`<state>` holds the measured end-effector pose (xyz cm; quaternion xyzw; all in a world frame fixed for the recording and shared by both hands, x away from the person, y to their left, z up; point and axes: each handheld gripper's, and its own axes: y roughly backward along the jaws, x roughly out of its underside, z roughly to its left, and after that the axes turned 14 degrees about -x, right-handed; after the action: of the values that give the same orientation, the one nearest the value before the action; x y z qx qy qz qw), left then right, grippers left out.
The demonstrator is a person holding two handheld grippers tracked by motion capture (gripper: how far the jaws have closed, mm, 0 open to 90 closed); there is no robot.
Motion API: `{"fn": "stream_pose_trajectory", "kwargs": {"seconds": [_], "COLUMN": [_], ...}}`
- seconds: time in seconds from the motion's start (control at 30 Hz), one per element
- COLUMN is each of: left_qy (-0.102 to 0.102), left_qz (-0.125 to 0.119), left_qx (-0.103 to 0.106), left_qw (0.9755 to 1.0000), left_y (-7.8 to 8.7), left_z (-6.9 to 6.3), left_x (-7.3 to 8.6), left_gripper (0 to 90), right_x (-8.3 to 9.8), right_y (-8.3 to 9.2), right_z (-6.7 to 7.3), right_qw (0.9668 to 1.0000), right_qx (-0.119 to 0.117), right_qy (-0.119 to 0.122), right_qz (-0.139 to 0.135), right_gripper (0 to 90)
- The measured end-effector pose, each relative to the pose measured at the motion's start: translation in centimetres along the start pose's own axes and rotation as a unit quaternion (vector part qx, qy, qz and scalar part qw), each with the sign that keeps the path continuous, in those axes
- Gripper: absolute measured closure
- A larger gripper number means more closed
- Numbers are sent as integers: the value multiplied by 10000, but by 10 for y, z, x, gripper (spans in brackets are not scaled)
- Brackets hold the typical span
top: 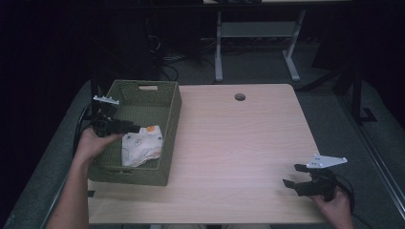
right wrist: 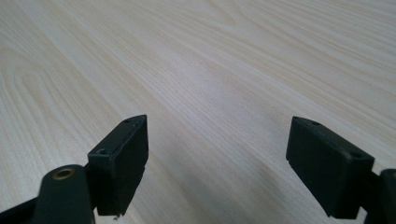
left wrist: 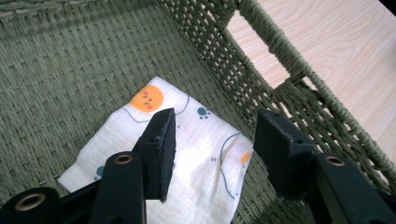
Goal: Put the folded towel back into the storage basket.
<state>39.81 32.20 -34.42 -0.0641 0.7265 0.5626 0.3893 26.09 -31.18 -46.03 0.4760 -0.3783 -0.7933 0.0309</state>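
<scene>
Two claws, left claw [left wrist: 212,149] wide over folded cloth [left wrist: 187,154] in woven basket [top: 169,121], right claw [right wrist: 217,168] wide above bare table [top: 239,143].

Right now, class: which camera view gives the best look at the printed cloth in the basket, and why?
The left gripper view: the printed cloth lies close below the open left gripper, its orange face and paw prints clear. The high view shows it small in the basket. The right gripper view looks at bare table.

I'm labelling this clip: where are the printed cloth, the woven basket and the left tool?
printed cloth [left wrist: 205,154], left gripper view, white middle.
woven basket [top: 173,114], high view, right wall.
left tool [top: 133,128], high view, between its open tips.
</scene>
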Motion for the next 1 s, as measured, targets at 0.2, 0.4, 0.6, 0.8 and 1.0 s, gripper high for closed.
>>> {"fn": "stream_pose_trajectory", "kwargs": {"seconds": [0.2, 0.4, 0.6, 0.8, 1.0], "left_qy": [0, -59, -48, 20, 392], "left_qz": [-24, 212, 375, 623, 881], "left_qx": [-79, -204, -208, -400, -540], "left_qw": [10000, 9996, 9991, 9973, 9939], "left_y": [4, -4, -17, -30, -41], "left_z": [-2, 1, 1, 7, 23], "left_x": [0, 1, 1, 2, 12], "left_gripper": [436, 427, 430, 440, 475], "right_x": [-1, -1, -1, 0, 0], "right_y": [1, 0, 0, 0, 1], "right_z": [1, 1, 1, 0, 0], "right_qw": [10000, 10000, 10000, 10000, 10000], "right_qx": [33, 42, 52, 42, 52], "right_qy": [2, 10, -19, -17, -14], "right_qz": [8, 24, 15, 5, 17], "right_gripper": [206, 206, 206, 206, 206]}}
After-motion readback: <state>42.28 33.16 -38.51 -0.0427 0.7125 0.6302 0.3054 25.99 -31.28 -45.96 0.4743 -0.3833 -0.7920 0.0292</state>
